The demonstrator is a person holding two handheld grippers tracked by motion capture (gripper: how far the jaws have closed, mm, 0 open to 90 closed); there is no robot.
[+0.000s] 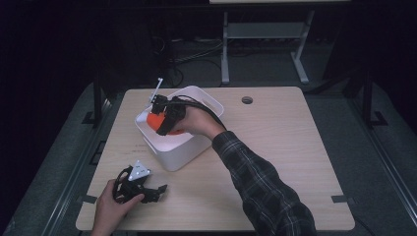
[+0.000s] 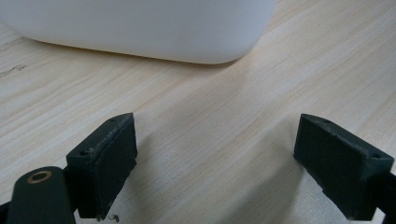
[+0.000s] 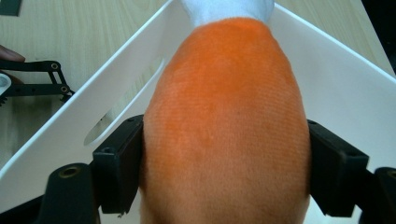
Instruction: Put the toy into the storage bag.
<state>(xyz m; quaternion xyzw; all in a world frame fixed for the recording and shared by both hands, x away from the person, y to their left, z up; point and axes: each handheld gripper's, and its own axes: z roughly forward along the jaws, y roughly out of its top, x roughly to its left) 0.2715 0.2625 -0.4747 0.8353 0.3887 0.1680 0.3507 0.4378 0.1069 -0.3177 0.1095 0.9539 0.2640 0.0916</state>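
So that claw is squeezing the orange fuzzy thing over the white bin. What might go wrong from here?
1. The right gripper pinches the soft orange toy only at its sides; plush gives, so it might slip out.
2. The toy sits close to the bin wall, so it may catch on the rim and tug the light bin across the table.
3. The left gripper rests open on the table, not steadying the bin.

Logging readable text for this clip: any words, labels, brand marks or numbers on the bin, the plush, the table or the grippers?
None can be read.
White plastic bin: plain walls, no label.
Orange plush toy held between the right gripper jaws: plain fabric, no tag in sight.
Light wooden table: faint dark marks near the bin, too small to read.
Left gripper: bare black jaws.
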